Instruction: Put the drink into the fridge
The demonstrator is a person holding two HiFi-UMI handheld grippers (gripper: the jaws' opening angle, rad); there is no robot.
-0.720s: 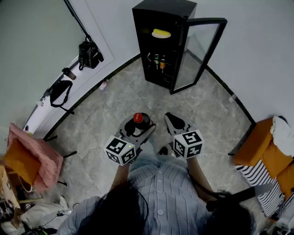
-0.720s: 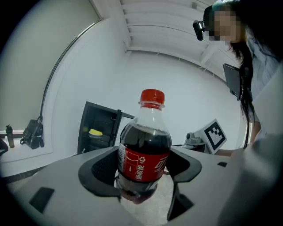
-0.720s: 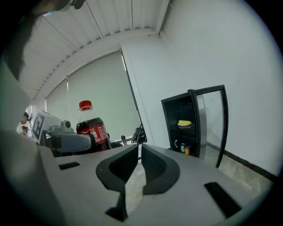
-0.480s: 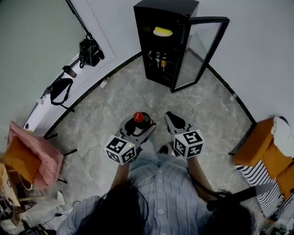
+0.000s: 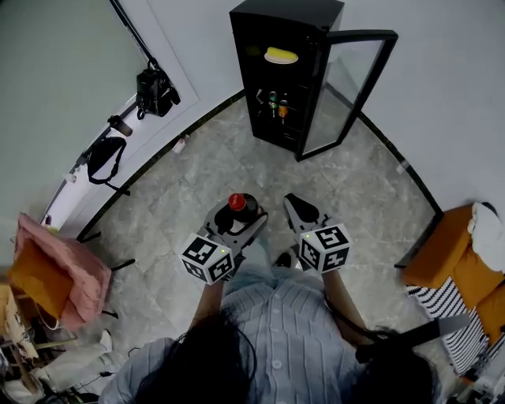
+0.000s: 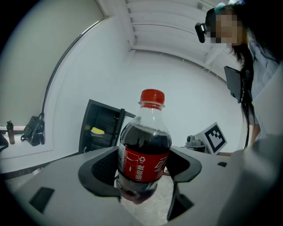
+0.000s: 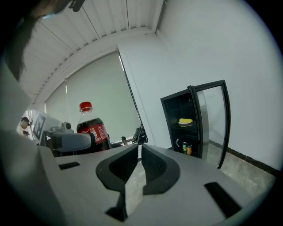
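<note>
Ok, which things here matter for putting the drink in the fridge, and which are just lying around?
Job: cola bottle, left gripper gripping it, fridge, its open door.
Lying about: black bag, pink chair, orange seat, striped cloth; right gripper, shut and empty.

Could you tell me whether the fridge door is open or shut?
Open: the glass door stands swung away from the fridge.

So the fridge (image 5: 276, 71) sits dead ahead at 12 o'clock, back against the wall, with its door (image 5: 347, 87) swung out toward 1 o'clock. Inside, cans (image 5: 276, 102) stand on a middle shelf. The bottle (image 5: 238, 203) stands upright between the jaws of my left gripper (image 5: 237, 215), and my right gripper (image 5: 295, 203) is just beside it at its 3 o'clock. A bag (image 5: 155, 91) hangs at 11 o'clock and there's a chair (image 5: 450, 260) at 3.
</note>
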